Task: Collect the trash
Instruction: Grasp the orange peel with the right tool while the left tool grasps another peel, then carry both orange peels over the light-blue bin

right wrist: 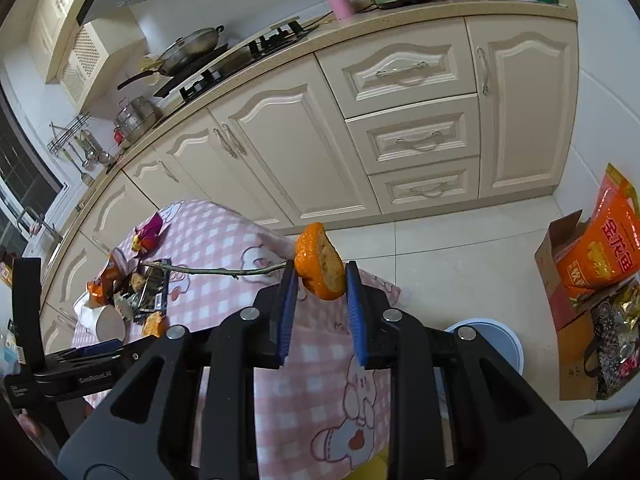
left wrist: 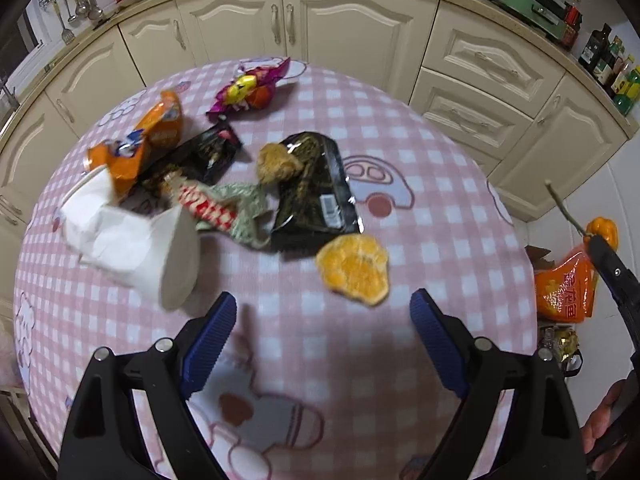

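1. Left wrist view: the left hand-held gripper [left wrist: 322, 330] hovers over the desk [left wrist: 440, 216] with its jaws spread wide and nothing between them. Just ahead of its fingertips lies an orange peel [left wrist: 354, 268], the nearest piece of trash and probably the next pick, since the wide spread would suit it. Beyond it sit a black wrapper [left wrist: 320, 196], a tipped white paper cup [left wrist: 176, 264] with crumpled tissue [left wrist: 100, 224], an orange snack bag [left wrist: 148, 136] and a purple wrapper [left wrist: 250, 88], bunched toward the middle. At the right edge the right hand-held gripper [left wrist: 600, 248] is out past the desk edge.

2. Right wrist view: the right hand-held gripper [right wrist: 322, 280] is nearly closed, pinching a piece of orange peel [right wrist: 320, 260] between its blue pads [right wrist: 288, 308]; a thin twig [right wrist: 216, 270] sticks out leftward beside it. It points toward the floor [right wrist: 460, 248], where a pale round bin [right wrist: 492, 340] stands near a cardboard box [right wrist: 560, 280] of bags, likely the drop spot.
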`<state>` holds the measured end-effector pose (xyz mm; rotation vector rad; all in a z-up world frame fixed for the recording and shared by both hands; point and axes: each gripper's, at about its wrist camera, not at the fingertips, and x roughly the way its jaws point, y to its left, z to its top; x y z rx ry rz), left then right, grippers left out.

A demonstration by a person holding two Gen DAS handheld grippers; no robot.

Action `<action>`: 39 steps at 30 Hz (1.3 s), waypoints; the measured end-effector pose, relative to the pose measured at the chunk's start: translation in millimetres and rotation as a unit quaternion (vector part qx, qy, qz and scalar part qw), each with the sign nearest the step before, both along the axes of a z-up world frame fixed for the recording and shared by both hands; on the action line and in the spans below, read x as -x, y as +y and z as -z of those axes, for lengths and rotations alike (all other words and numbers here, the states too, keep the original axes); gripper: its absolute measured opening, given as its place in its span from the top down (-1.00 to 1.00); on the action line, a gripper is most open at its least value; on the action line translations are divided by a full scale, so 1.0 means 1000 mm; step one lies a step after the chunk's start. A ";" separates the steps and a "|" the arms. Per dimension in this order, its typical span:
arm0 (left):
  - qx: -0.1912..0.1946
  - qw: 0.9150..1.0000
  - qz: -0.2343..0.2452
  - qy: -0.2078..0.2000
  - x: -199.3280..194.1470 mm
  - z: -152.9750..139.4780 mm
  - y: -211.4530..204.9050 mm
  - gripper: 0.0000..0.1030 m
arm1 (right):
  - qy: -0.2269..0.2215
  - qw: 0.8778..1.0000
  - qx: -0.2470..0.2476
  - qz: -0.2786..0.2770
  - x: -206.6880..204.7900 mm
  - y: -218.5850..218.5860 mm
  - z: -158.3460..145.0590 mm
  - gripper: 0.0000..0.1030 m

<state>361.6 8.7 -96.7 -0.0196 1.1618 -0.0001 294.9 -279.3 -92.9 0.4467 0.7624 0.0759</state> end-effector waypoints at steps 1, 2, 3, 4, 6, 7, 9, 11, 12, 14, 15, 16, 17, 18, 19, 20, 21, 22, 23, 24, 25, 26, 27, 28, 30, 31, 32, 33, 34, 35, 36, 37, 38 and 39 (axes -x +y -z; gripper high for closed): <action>0.003 1.000 0.002 -0.003 -0.004 0.001 -0.001 -0.68 | 0.001 1.000 -0.001 0.000 -0.003 -0.002 0.001 0.53; 0.006 1.000 0.002 -0.007 -0.007 0.002 -0.002 -0.67 | 0.001 1.000 -0.003 0.000 -0.004 -0.003 0.002 0.53; 0.009 1.000 0.004 -0.011 -0.011 0.003 -0.003 -0.44 | 0.002 1.000 -0.005 0.001 -0.006 -0.004 0.004 0.53; 0.010 1.000 0.007 -0.008 -0.013 0.006 -0.004 -0.20 | 0.003 1.000 -0.007 0.001 -0.007 -0.006 0.004 0.53; -0.015 1.000 0.010 -0.020 -0.014 0.003 -0.006 0.25 | 0.005 1.000 -0.007 0.001 -0.009 -0.007 0.006 0.53; -0.005 1.000 0.011 -0.014 -0.014 0.003 -0.004 0.25 | 0.006 1.000 -0.006 0.001 -0.009 -0.007 0.007 0.53; 0.011 1.000 0.009 -0.011 -0.015 0.002 0.001 0.26 | 0.010 1.000 -0.006 0.002 -0.009 -0.008 0.009 0.53; 0.018 1.000 0.007 -0.007 -0.013 0.001 0.005 0.26 | 0.012 1.000 -0.005 0.001 -0.008 -0.008 0.009 0.53; 0.024 1.000 0.005 -0.005 -0.011 0.000 0.007 0.26 | 0.012 1.000 -0.002 0.000 -0.005 -0.008 0.008 0.53; 0.037 0.999 0.009 -0.002 -0.007 -0.003 0.006 0.26 | 0.012 1.000 -0.001 0.001 -0.001 -0.011 0.007 0.53; 0.039 0.999 0.012 -0.001 -0.004 -0.004 0.005 0.26 | 0.012 1.000 -0.003 0.005 0.003 -0.014 0.006 0.53; 0.040 0.999 0.018 0.000 -0.001 -0.005 0.001 0.26 | 0.012 1.000 -0.005 0.007 0.005 -0.017 0.006 0.53; 0.040 0.999 0.023 -0.001 0.002 -0.007 -0.002 0.26 | 0.011 1.000 -0.005 0.012 0.010 -0.021 0.005 0.53; 0.040 0.999 0.030 -0.006 0.007 -0.010 -0.009 0.26 | 0.011 1.000 -0.005 0.018 0.014 -0.025 0.004 0.53; 0.040 0.998 0.037 -0.009 0.009 -0.013 -0.015 0.26 | 0.011 1.000 -0.005 0.024 0.019 -0.029 0.004 0.53; 0.042 0.998 0.045 -0.011 0.011 -0.015 -0.022 0.26 | 0.012 0.999 -0.006 0.030 0.023 -0.034 0.003 0.53; 0.049 0.997 0.055 -0.010 0.015 -0.018 -0.031 0.26 | 0.013 0.999 -0.007 0.037 0.028 -0.041 0.003 0.53; 0.056 0.996 0.064 -0.007 0.017 -0.019 -0.039 0.26 | 0.014 0.999 -0.009 0.041 0.032 -0.046 0.004 0.53; 0.060 0.996 0.071 -0.004 0.018 -0.020 -0.046 0.26 | 0.015 0.999 -0.010 0.049 0.038 -0.051 0.003 0.53; 0.063 0.995 0.083 -0.003 0.021 -0.021 -0.057 0.26 | 0.014 0.998 -0.011 0.059 0.045 -0.060 0.002 0.53; 0.064 0.994 0.091 -0.003 0.023 -0.023 -0.067 0.26 | 0.014 0.998 -0.011 0.066 0.050 -0.065 0.001 0.53; 0.064 0.993 0.099 -0.004 0.025 -0.024 -0.076 0.26 | 0.013 0.997 -0.010 0.075 0.057 -0.072 -0.001 0.53; 0.065 0.992 0.109 -0.002 0.029 -0.025 -0.086 0.26 | 0.012 0.996 -0.009 0.084 0.064 -0.080 -0.002 0.53; 0.069 0.991 0.117 0.000 0.034 -0.026 -0.095 0.26 | 0.011 0.996 -0.009 0.091 0.069 -0.086 -0.003 0.53; 0.076 0.988 0.133 0.006 0.039 -0.028 -0.114 0.26 | 0.010 0.994 -0.010 0.111 0.084 -0.102 -0.004 0.53; 0.077 0.987 0.141 0.009 0.042 -0.028 -0.123 0.26 | 0.010 0.993 -0.011 0.118 0.088 -0.107 -0.005 0.53; 0.077 0.986 0.149 0.010 0.045 -0.029 -0.133 0.26 | 0.010 0.992 -0.012 0.127 0.095 -0.116 -0.005 0.53; 0.075 0.984 0.161 0.012 0.049 -0.029 -0.144 0.26 | 0.010 0.991 -0.011 0.135 0.102 -0.124 -0.006 0.53; 0.075 0.982 0.172 0.014 0.052 -0.029 -0.156 0.26 | 0.011 0.990 -0.010 0.142 0.106 -0.129 -0.006 0.53; 0.075 0.980 0.183 0.016 0.056 -0.028 -0.168 0.26 | 0.013 0.988 -0.010 0.152 0.112 -0.136 -0.005 0.53; 0.074 0.979 0.189 0.018 0.058 -0.027 -0.176 0.26 | 0.014 0.987 -0.012 0.160 0.117 -0.143 -0.004 0.53; 0.073 0.978 0.196 0.022 0.063 -0.024 -0.186 0.26 | 0.016 0.985 -0.014 0.171 0.123 -0.152 -0.002 0.53; 0.073 0.976 0.204 0.028 0.068 -0.021 -0.198 0.26 | 0.018 0.983 -0.016 0.180 0.128 -0.159 -0.001 0.53; 0.073 0.974 0.211 0.033 0.070 -0.019 -0.207 0.26 | 0.020 0.981 -0.018 0.191 0.134 -0.168 0.002 0.53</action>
